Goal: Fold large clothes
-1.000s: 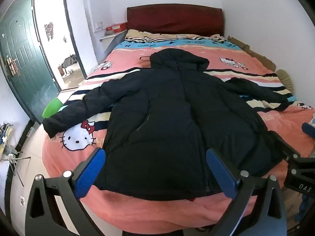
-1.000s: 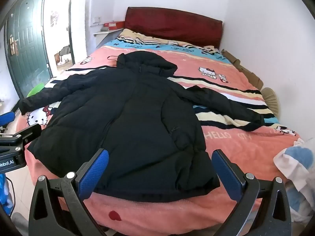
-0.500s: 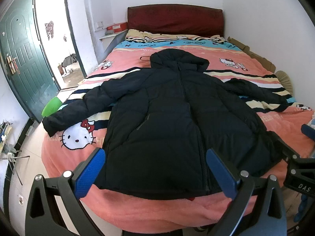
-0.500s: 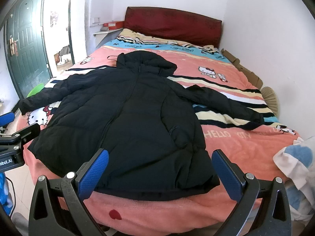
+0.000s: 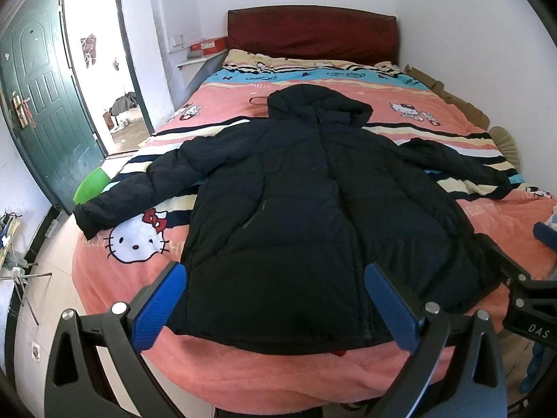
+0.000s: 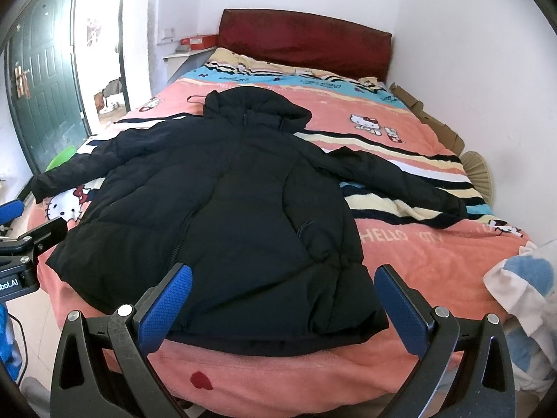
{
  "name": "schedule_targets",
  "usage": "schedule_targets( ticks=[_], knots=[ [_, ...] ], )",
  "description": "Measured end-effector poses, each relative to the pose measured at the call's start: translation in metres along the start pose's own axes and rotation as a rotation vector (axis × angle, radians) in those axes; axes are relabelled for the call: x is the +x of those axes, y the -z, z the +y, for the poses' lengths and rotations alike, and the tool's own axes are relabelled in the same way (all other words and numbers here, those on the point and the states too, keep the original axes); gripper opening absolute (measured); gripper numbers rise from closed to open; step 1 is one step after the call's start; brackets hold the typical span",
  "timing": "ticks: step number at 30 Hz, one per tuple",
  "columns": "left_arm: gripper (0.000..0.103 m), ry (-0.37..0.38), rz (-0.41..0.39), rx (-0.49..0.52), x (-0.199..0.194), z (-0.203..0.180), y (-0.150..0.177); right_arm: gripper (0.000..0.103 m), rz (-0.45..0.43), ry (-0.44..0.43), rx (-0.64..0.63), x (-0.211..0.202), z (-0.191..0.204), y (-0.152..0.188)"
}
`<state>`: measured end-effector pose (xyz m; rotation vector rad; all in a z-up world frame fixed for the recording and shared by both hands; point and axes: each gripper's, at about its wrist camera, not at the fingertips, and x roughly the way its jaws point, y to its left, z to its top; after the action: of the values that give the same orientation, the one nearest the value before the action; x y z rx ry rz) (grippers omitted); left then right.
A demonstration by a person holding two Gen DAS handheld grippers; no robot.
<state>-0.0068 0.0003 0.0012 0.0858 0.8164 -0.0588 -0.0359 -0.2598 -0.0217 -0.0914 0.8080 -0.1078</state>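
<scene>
Little had changed from a second earlier: both views had crept only slightly, and the black hooded puffer jacket (image 5: 313, 216) lay just as it had, unfolded and front-up on the pink cartoon-cat blanket (image 5: 243, 365) covering the bed.

From left to right, a green door (image 5: 41, 111) stood open beside a bright doorway, a green plastic item (image 5: 91, 185) showed past the bed's edge, and one sleeve cuff (image 5: 90, 216) reached over the white cat print. The jacket's long axis ran along the bed, hem at the near foot edge, hood (image 5: 318, 106) pointing away toward the dark red headboard (image 5: 313, 35); both sleeves were spread outward. A hand fan (image 6: 478, 174) leaned by the right wall.

The left gripper (image 5: 275, 308) hung at the hem's left half, its blue-padded fingers (image 5: 158, 306) spread wide, empty. The right gripper (image 6: 282, 308) hung at the hem's right half, fingers (image 6: 400, 308) equally wide, gripping nothing. In each view the hem appeared between the fingers, just beyond them; contact could not be told.
</scene>
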Motion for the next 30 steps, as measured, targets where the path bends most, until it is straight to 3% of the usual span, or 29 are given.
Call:
schedule_targets(
  ticks=[30],
  knots=[
    [0.103,0.002,0.002,0.000,0.002,0.002,0.000,0.103,0.023,0.003,-0.002,0.012,0.001,0.000]
  ],
)
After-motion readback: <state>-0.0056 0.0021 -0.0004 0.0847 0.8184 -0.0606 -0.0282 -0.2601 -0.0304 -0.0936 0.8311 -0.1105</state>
